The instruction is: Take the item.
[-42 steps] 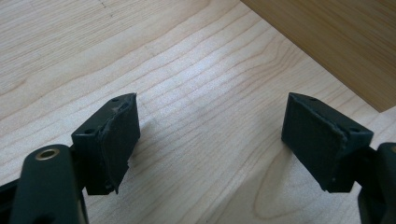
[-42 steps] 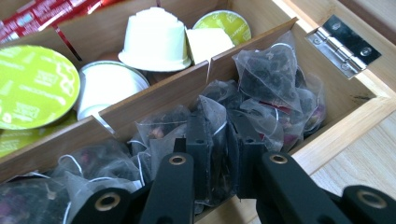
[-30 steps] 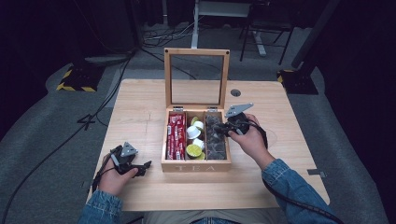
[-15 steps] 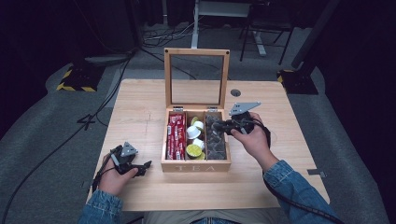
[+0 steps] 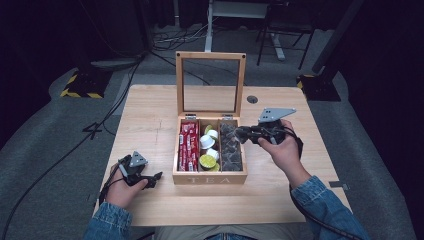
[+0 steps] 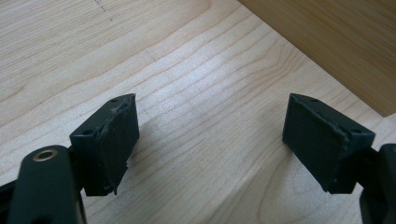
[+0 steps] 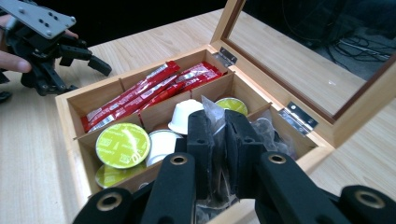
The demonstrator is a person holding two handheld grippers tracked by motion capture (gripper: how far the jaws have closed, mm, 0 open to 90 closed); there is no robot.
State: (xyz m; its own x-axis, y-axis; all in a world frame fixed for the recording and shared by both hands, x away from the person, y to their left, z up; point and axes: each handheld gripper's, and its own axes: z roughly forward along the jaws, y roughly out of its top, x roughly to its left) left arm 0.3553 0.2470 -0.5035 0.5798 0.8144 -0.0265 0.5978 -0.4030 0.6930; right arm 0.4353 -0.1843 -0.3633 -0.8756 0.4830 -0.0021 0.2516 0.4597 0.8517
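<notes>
Wooden tea box [image 5: 210, 178] mid-table, glass lid [image 5: 210, 83] up. 3 compartments: red sachets [image 5: 188, 145] on its left, green/white capsules [image 5: 208, 148] centre, clear pyramid bags [image 5: 231, 150] on its right. R gripper [image 5: 241, 134] over the right compartment, jaws clamped on one clear bag [image 7: 215, 122]. L gripper [image 5: 156, 177] low on table [image 5: 150, 115] beside box, jaws wide apart w/ nothing between.

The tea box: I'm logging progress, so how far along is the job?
Done: the tea box stands open. In hand: the right gripper is shut on a clear sachet above the right compartment. Left: setting it down somewhere; the left gripper waits open over the table.
</notes>
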